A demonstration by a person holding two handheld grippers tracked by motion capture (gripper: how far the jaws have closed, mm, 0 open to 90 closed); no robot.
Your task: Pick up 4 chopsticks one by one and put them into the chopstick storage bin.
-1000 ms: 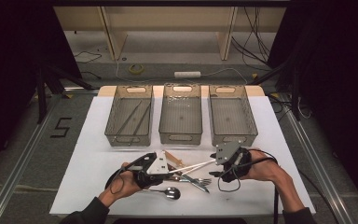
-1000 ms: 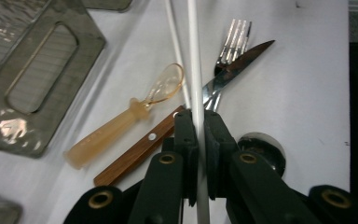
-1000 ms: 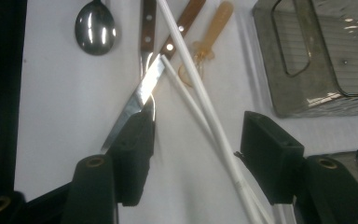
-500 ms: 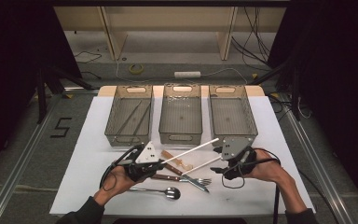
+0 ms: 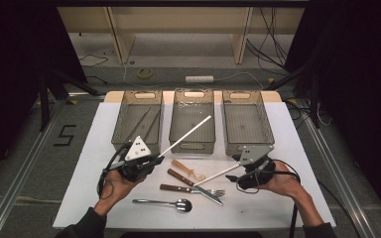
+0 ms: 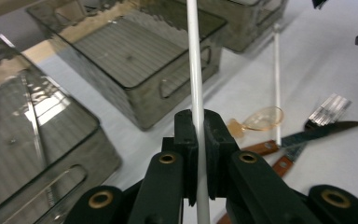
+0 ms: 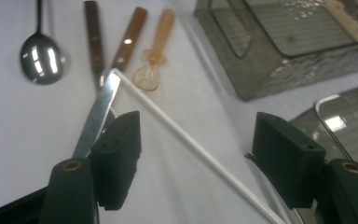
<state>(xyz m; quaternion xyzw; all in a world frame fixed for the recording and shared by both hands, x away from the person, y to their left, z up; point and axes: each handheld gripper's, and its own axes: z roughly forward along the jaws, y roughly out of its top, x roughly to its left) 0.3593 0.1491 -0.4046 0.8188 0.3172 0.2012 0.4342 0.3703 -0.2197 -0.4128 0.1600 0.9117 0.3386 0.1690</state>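
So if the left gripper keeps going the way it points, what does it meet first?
Probably the middle bin: the left gripper, shut on a white stick, points at its near wall or over its rim. Height is unclear.

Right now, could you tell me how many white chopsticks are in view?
2: one white chopstick held in the left claw, pointing toward the middle bin; the other chopstick lies on the table before the open right claw.

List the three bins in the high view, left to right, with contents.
Left bin holding thin metal utensils → middle bin, nothing seen inside, with the held white stick crossing above it → right bin, nothing seen inside.
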